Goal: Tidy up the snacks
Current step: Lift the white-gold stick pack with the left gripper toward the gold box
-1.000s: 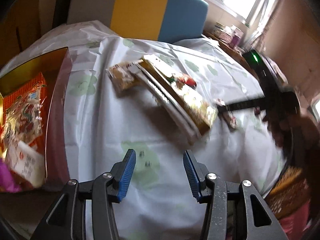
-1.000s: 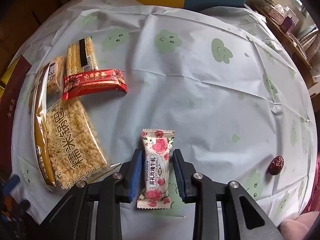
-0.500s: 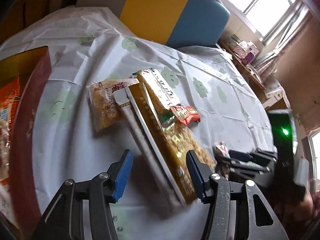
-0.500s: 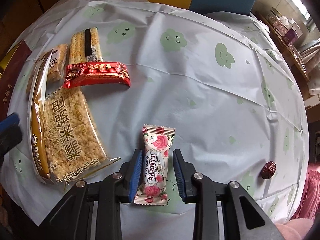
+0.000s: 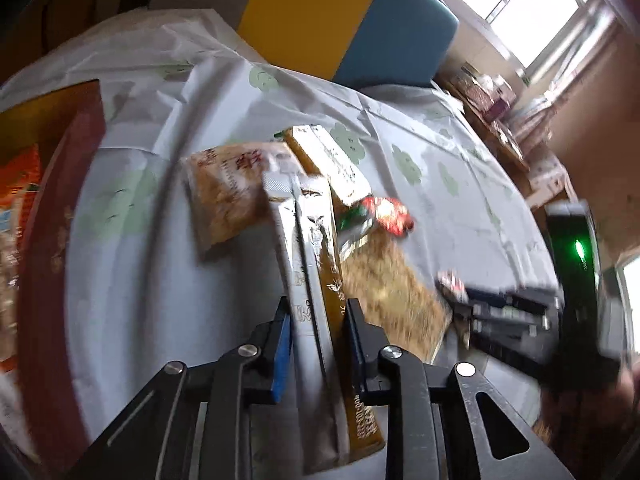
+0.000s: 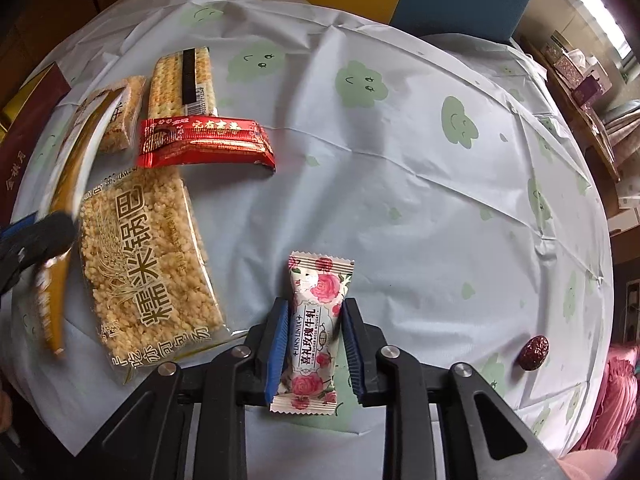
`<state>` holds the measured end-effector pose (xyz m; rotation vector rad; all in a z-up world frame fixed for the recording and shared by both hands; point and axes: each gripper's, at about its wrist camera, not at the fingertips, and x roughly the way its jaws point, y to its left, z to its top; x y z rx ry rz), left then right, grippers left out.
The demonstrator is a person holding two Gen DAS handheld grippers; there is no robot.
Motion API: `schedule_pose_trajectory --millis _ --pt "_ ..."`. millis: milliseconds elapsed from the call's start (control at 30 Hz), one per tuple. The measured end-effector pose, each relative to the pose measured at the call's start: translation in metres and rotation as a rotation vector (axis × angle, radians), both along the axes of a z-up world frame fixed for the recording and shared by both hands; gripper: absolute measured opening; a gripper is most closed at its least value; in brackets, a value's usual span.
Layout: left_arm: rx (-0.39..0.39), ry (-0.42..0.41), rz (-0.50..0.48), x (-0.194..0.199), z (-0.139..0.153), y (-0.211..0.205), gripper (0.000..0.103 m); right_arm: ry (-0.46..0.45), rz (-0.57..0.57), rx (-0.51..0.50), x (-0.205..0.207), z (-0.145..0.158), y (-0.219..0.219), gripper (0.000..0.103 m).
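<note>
My right gripper point(image 6: 314, 312) is shut on a rose-printed nougat packet point(image 6: 314, 320) and holds it just above the tablecloth. My left gripper point(image 5: 318, 314) is shut on the edge of a long gold and silver snack bag point(image 5: 314, 264), which stands on its side; it also shows in the right wrist view point(image 6: 70, 184). Beside it lie a rice crisp pack point(image 6: 146, 256), a red wrapper point(image 6: 204, 142), a cracker pack point(image 6: 182, 80) and a small rice cake pack point(image 5: 224, 192). The right gripper shows blurred in the left wrist view point(image 5: 460, 292).
A dark red box point(image 5: 52, 216) holding snack packs stands at the left edge of the table. A red date point(image 6: 534, 352) lies at the right. A yellow and blue chair back point(image 5: 348, 24) stands behind the table. Shelves with boxes point(image 6: 576, 76) are at far right.
My left gripper has moved in over the gold snack bag and closed on its edge. My right gripper keeps its hold on the nougat packet and has shifted only slightly.
</note>
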<state>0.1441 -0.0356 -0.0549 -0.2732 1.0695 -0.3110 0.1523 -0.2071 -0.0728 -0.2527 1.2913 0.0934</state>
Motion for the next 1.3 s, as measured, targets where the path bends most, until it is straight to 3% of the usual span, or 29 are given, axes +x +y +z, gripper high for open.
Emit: schedule_pose_trajectory --millis 167,300,433,767,933,1000,1067,1300 --pt "0.119 0.004 -0.052 -0.036 0.003 0.01 0.025 -0.002 -0.004 0.003 -0.002 -0.004 0.005 0.027" --pt "0.212 0.006 -0.068 -0.057 -0.011 0.01 0.025 0.0 -0.012 0.016 -0.002 -0.004 -0.003 0.027" --pt "0.263 -0.067 -0.069 -0.07 -0.014 0.006 0.028 0.015 -0.046 0.069 0.003 -0.004 -0.015 0.027" --pt "0.217 -0.119 -0.057 -0.075 -0.019 0.011 0.029 0.022 -0.14 0.188 0.018 0.006 -0.052 0.032" --pt "0.234 -0.148 -0.058 -0.079 -0.019 0.008 0.029 0.047 -0.13 0.152 0.018 0.005 -0.05 0.031" --pt "0.241 -0.161 -0.058 -0.08 -0.019 0.006 0.029 0.039 -0.088 0.108 0.015 0.003 -0.042 0.024" --pt "0.254 -0.179 -0.058 -0.082 -0.02 0.004 0.029 0.035 -0.07 0.09 0.015 0.003 -0.04 0.024" --pt "0.293 -0.235 -0.075 -0.087 -0.022 0.0 0.028 0.027 -0.09 0.116 0.01 -0.001 -0.047 0.024"
